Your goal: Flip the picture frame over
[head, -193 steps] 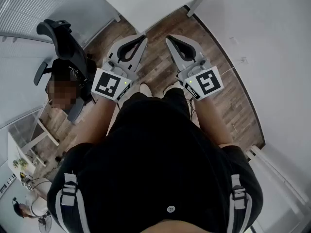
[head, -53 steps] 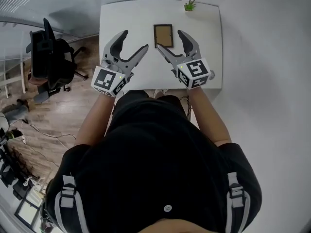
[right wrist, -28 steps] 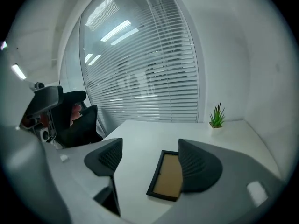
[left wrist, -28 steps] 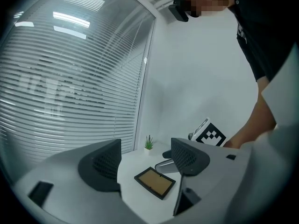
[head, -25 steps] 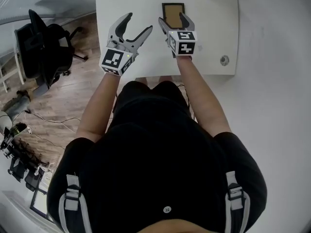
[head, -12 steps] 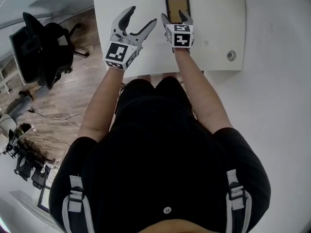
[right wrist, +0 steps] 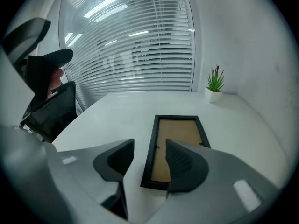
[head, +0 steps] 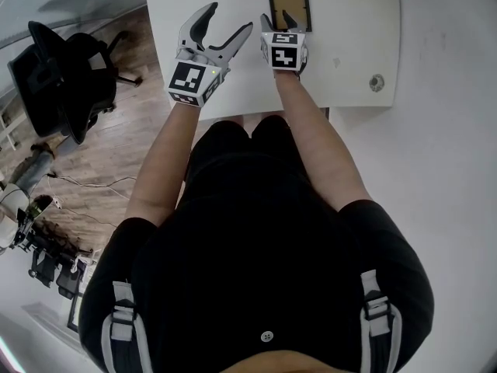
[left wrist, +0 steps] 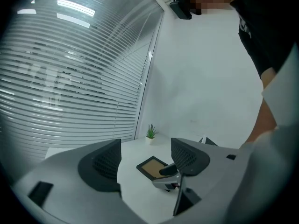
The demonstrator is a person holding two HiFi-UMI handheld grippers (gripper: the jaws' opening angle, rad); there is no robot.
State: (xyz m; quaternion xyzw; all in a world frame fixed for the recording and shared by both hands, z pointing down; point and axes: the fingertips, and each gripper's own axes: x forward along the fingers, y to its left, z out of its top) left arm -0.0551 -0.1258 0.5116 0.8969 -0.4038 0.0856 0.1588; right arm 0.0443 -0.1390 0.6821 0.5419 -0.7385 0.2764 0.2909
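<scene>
The person stands at the near edge of a white table (head: 342, 22), both forearms stretched out over it. The left gripper (head: 227, 20) hovers above bare tabletop, to the left of the frame. Its fingers (left wrist: 100, 167) are spread wide with nothing between them.

Just beside it, the right gripper (head: 278, 23) tilts down onto the near end of the picture frame (head: 288, 2). Its fingers (right wrist: 184, 164) are partly apart and closing. One is over the table just left of the frame and the other over the brown board. The frame's near left corner sits in the gap, and the pads do not press on it.

The picture frame lies flat on the table, back side up. It is a narrow rectangle with its long sides running away from the person. A thin black border surrounds a plain brown backing board, and small dark tabs show at the board's edges.

Further on, a small green plant (right wrist: 215, 85) in a white pot stands near the table's far right corner, well apart from the frame. Behind the table is a wall of horizontal blinds (right wrist: 140, 50). A black office chair (head: 62, 68) stands on the wooden floor off to the left.
</scene>
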